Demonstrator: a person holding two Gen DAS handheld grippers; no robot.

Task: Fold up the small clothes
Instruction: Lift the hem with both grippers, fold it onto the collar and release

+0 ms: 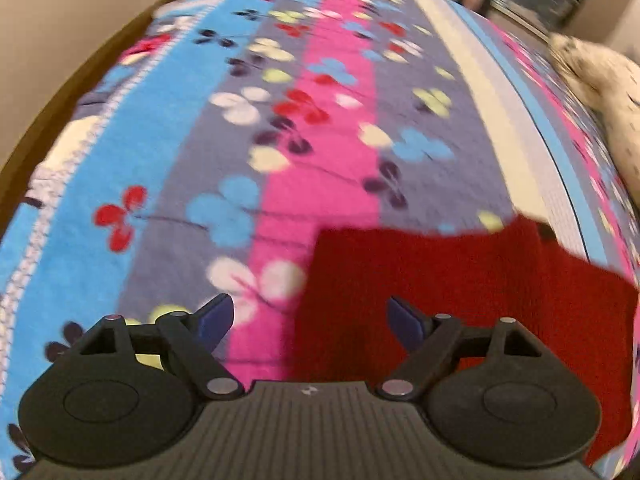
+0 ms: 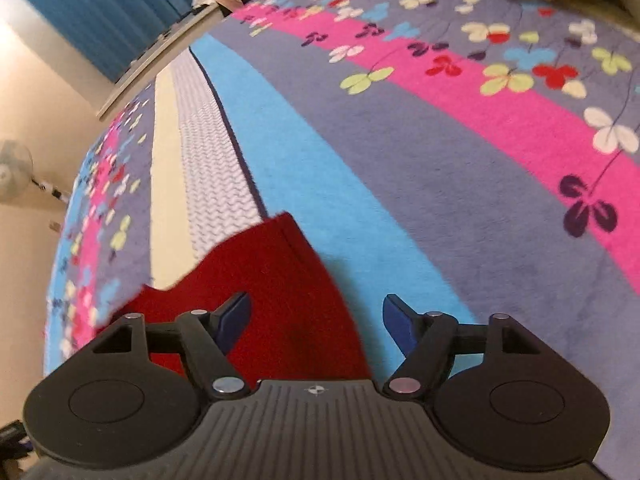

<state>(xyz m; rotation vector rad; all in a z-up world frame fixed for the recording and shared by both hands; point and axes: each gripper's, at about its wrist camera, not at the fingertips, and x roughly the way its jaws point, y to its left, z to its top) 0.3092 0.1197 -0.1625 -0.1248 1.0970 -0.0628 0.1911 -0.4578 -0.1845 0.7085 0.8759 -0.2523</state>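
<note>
Both grippers fill the bottom of their views. Left gripper (image 1: 310,322) has jaws spread wide, nothing between the blue pads (image 1: 216,318), nothing held. Right gripper (image 2: 316,322) is likewise spread wide and empty. Each points steeply down at the bed.

Red garment (image 1: 460,300) lies flat on the patterned blanket (image 1: 240,120), directly under and ahead of both tools. In the left view its left edge runs just inside the gap between the fingers; in the right view its right edge (image 2: 320,272) does the same, so the two tools sit near opposite sides of the cloth. A second layer edge shows on the red cloth in both views; probably partly folded, hard to be sure with the blur.

Risks, as judgement: the plush blanket could get pinched along with the garment if the pads bite too deep. Grabbing only the top layer would pull the fold apart. Uneven grabs from the two sides would skew the next fold.

Around: cream speckled bedding (image 1: 608,92) piled at the far right of the bed, well apart from the garment. Blue curtain (image 2: 92,4) and a fan (image 2: 12,168) off the bed. Nothing stands between the tools and the cloth.
</note>
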